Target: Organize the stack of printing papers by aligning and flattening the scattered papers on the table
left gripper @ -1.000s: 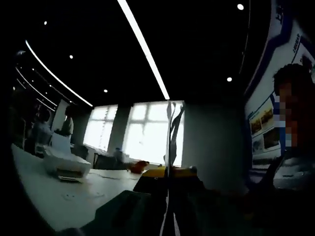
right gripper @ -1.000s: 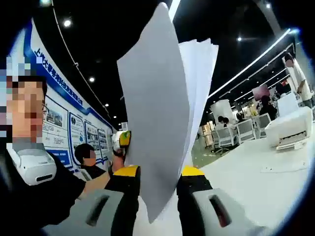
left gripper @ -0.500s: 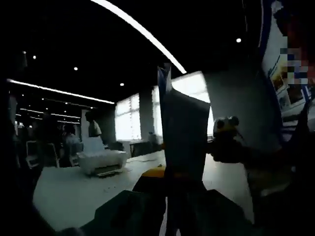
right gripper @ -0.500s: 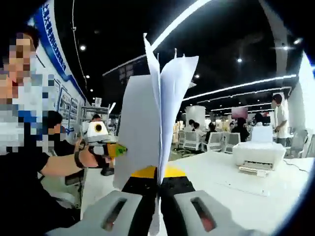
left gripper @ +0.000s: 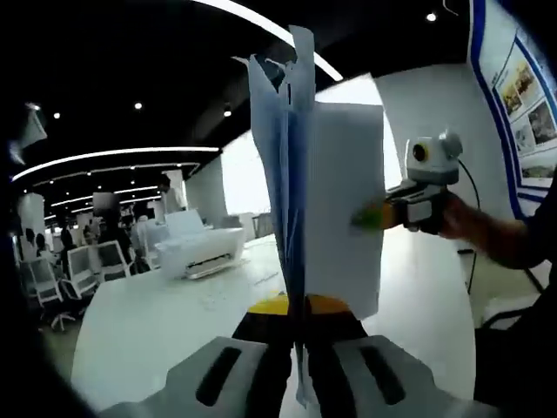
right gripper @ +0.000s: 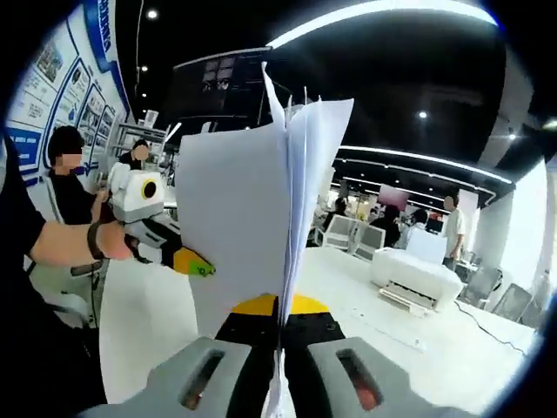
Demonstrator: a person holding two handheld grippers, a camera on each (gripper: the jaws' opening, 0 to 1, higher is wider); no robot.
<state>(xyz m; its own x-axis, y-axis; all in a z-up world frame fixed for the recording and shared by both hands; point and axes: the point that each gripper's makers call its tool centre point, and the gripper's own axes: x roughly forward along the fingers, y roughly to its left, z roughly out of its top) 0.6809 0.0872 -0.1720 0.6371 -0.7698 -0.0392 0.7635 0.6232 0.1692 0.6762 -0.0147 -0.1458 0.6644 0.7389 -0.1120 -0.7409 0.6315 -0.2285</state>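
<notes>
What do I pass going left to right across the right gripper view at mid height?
Seated person in black → hand holding the left tool → sheaf of papers gripped upright in the right tool → white printer on the table → standing person.

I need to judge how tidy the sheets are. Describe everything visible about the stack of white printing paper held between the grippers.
The stack of white printing paper is thin plain sheets, held upright above the white table, not lying on it. Its top edges are uneven, with corners sticking up and sheets fanning apart, so it is not aligned. The left gripper and the right gripper each clamp an edge of it, jaws closed on the sheets.
</notes>
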